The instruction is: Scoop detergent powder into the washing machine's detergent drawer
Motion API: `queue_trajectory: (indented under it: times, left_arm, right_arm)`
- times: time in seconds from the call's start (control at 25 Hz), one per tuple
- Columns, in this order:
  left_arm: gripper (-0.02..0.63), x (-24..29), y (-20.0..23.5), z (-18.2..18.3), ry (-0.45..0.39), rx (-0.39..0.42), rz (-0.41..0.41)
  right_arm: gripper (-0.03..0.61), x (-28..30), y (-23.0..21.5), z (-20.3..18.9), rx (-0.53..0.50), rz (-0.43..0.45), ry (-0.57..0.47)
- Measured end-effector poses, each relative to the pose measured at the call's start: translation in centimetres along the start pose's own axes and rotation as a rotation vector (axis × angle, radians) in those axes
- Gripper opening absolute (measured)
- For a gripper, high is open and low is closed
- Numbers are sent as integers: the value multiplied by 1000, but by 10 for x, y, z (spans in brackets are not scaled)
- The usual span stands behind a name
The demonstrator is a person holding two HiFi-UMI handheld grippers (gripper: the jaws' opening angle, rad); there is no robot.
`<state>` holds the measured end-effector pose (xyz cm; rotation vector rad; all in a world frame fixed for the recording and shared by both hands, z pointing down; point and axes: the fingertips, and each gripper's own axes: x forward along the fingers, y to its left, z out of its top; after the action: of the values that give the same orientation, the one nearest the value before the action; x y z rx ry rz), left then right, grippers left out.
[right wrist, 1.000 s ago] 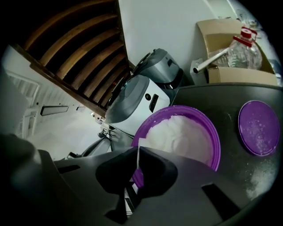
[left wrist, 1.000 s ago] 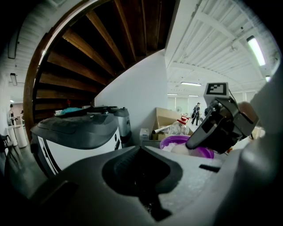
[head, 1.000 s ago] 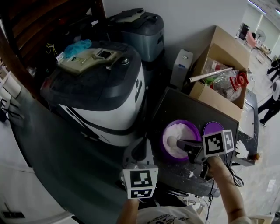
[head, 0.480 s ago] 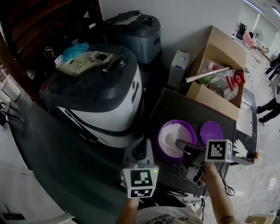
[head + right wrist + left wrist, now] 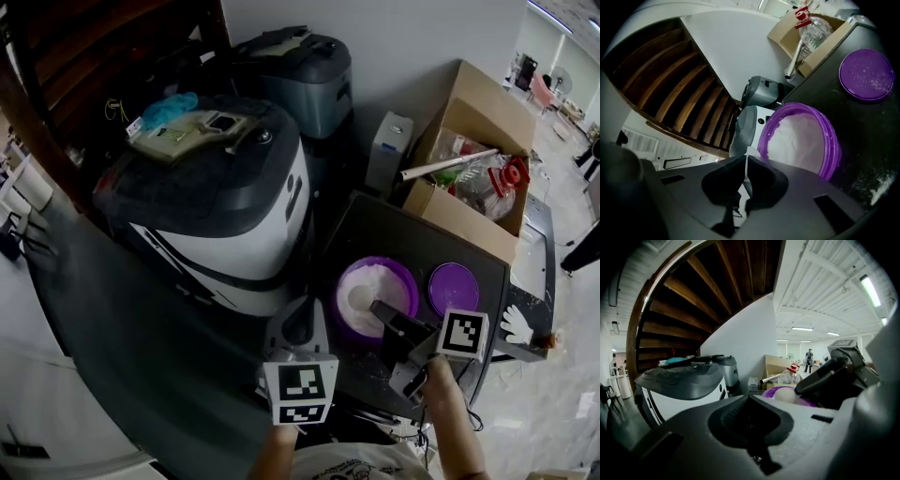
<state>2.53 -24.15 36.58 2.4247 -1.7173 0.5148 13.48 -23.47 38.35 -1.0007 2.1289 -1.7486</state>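
We hold the right gripper (image 5: 378, 307) low over the round purple plastic tub of white detergent powder (image 5: 359, 292). The tub stands open on the dark desk (image 5: 394, 230), just beside its flat round purple lid (image 5: 454, 286). The right jaws are clenched on a thin white flat piece (image 5: 746, 171) whose far end we cannot make out. Our left gripper (image 5: 298, 317) sits by the desk's left edge, just left of the tub, its jaws pressed together on nothing and pointing toward the white-and-dark-grey washing machine (image 5: 220, 202).
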Motion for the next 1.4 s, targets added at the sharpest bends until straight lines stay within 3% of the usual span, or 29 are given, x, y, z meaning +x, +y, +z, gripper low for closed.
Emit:
queue_trajectory:
  times: [0.64, 1.08, 1.4]
  left_arm:
    - [2, -41, 20, -6, 4, -25, 185]
    - [2, -95, 50, -36, 38, -78, 321]
    - [2, -136, 69, -65, 65, -114, 367]
  right_arm:
    - [21, -4, 23, -11, 48, 152, 58]
    - [21, 14, 46, -55, 38, 219, 160]
    - [21, 25, 56, -96, 22, 222, 208]
